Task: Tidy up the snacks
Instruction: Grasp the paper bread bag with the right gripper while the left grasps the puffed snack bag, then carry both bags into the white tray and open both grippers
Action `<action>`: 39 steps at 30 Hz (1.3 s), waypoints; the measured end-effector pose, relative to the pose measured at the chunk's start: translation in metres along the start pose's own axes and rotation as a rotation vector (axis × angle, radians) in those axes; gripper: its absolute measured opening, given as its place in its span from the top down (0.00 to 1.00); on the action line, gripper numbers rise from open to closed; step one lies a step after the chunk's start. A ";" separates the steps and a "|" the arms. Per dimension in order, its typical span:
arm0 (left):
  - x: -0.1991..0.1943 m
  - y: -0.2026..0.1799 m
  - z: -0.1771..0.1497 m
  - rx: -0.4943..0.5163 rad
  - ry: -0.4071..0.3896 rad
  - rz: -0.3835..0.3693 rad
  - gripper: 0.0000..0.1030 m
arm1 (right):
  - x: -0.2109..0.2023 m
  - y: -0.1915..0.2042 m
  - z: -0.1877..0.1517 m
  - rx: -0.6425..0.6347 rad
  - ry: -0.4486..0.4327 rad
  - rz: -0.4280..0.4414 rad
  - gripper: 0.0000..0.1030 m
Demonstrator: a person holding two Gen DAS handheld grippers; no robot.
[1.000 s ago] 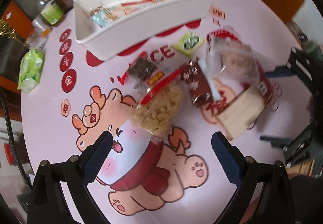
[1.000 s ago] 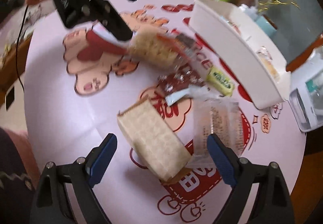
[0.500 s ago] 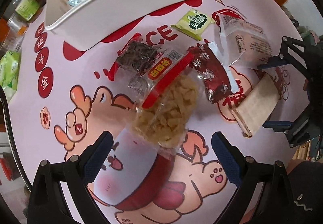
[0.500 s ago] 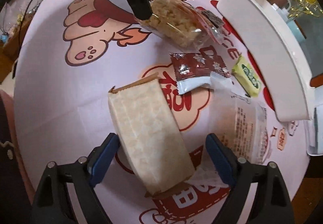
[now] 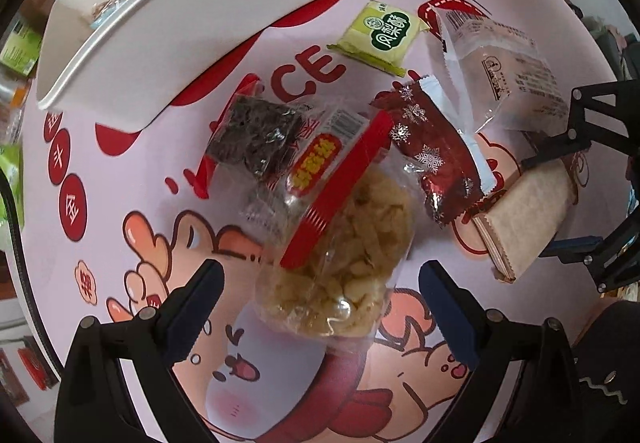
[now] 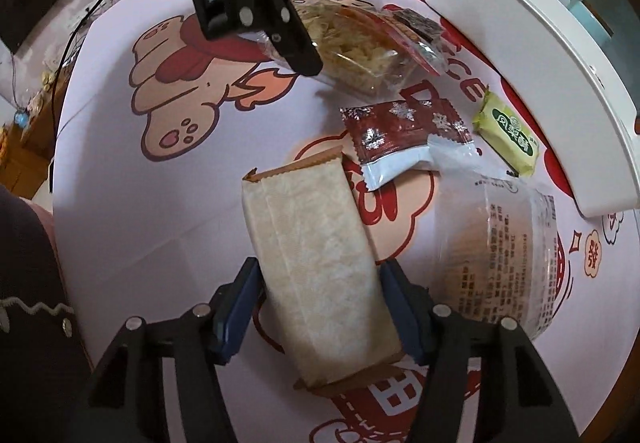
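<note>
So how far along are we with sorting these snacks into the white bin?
Done: a few packets already lie in the white bin.
In hand: the right gripper has just been closing around the tan wafer pack; the left gripper is open over the clear bag of crisps.
Left: also the maroon snowflake packet, green packet, dark packet and clear printed packet.
</note>
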State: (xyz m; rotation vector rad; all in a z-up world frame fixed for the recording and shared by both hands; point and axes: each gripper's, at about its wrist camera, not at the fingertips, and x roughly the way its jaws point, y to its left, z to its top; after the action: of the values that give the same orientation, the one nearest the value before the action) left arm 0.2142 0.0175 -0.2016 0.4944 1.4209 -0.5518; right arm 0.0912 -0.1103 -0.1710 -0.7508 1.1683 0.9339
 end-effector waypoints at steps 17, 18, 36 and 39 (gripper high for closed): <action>0.002 -0.026 -0.013 -0.059 0.023 0.015 0.42 | -0.009 0.021 -0.001 0.089 -0.044 -0.011 0.41; 0.000 -0.031 -0.020 -0.069 0.018 0.013 0.42 | -0.011 0.023 -0.001 0.096 -0.050 -0.010 0.41; -0.065 -0.066 -0.087 -0.415 -0.089 0.045 0.42 | -0.059 0.014 -0.017 0.390 -0.099 -0.103 0.41; -0.078 -0.068 -0.090 -0.456 -0.114 0.041 0.43 | -0.072 0.010 -0.015 0.418 -0.111 -0.121 0.41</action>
State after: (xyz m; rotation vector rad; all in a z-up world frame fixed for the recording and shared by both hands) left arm 0.0966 0.0255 -0.1313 0.1246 1.3706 -0.2061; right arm 0.0674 -0.1341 -0.1052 -0.4201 1.1566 0.5943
